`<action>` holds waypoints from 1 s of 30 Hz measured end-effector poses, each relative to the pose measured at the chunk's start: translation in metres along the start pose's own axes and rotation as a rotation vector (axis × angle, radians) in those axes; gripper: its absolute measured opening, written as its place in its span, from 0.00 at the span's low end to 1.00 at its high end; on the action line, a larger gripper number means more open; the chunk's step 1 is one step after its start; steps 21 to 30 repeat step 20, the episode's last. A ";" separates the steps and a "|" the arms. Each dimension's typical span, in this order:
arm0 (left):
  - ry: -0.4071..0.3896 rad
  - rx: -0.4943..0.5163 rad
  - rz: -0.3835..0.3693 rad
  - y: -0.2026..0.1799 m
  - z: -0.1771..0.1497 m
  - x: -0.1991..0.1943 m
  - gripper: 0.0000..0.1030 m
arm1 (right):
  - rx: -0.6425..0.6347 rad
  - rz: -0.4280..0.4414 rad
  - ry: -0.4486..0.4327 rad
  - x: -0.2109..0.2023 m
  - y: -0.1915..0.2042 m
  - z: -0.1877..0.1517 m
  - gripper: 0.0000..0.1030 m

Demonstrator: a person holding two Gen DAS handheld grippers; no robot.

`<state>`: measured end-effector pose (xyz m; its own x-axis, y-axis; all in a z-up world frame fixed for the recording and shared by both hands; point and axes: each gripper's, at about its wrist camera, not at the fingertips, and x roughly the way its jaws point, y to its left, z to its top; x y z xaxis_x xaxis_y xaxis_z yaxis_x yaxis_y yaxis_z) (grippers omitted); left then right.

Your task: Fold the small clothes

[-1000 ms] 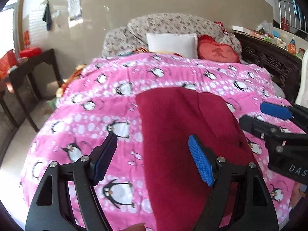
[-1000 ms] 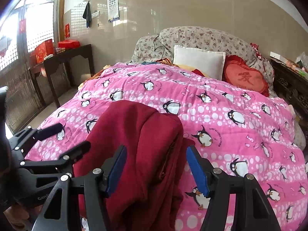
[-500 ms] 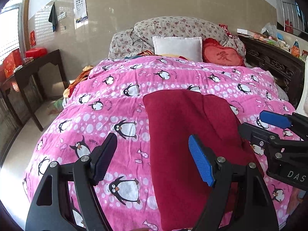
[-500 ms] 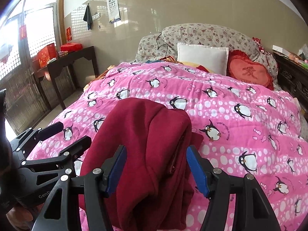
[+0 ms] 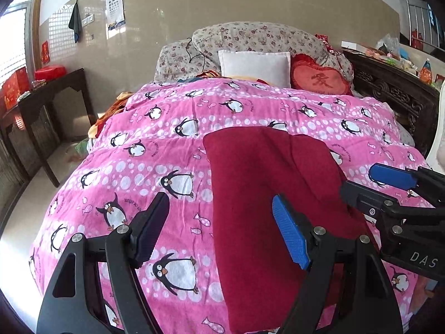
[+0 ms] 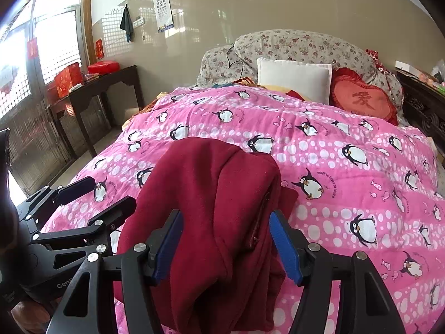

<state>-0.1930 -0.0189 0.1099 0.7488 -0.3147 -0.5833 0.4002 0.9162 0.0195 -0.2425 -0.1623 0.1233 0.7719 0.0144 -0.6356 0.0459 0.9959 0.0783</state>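
Hovering over the bed, my left gripper [image 5: 221,232] and right gripper [image 6: 225,246] both have jaws apart, holding nothing. My dark red garment [image 5: 267,189] lies on the pink penguin blanket [image 5: 155,150].

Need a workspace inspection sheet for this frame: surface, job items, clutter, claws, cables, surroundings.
Surface: pink penguin blanket covering the bed.
Job's things: dark red garment lying on the blanket, partly folded, with bunched layers.
Clutter: white pillow and red heart cushion at the bed's head.
Claws: left claw open, holding nothing; right claw open above the garment.
Cables: thin dark cord on the floral bedding.
Surroundings: dark side table, eye chart on the wall.
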 end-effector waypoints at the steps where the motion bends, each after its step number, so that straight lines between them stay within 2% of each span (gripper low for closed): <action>1: 0.002 0.000 0.000 0.000 0.000 0.000 0.75 | 0.000 0.001 0.000 0.000 0.000 0.000 0.61; 12: 0.003 -0.001 -0.008 -0.001 0.000 0.001 0.75 | 0.009 0.008 0.011 0.002 0.000 -0.001 0.61; 18: -0.049 0.016 -0.028 -0.005 -0.001 -0.003 0.75 | 0.014 0.016 0.014 0.003 -0.001 -0.002 0.61; 30: -0.046 0.020 -0.021 -0.005 -0.001 -0.003 0.75 | 0.016 0.015 0.014 0.003 -0.002 -0.002 0.61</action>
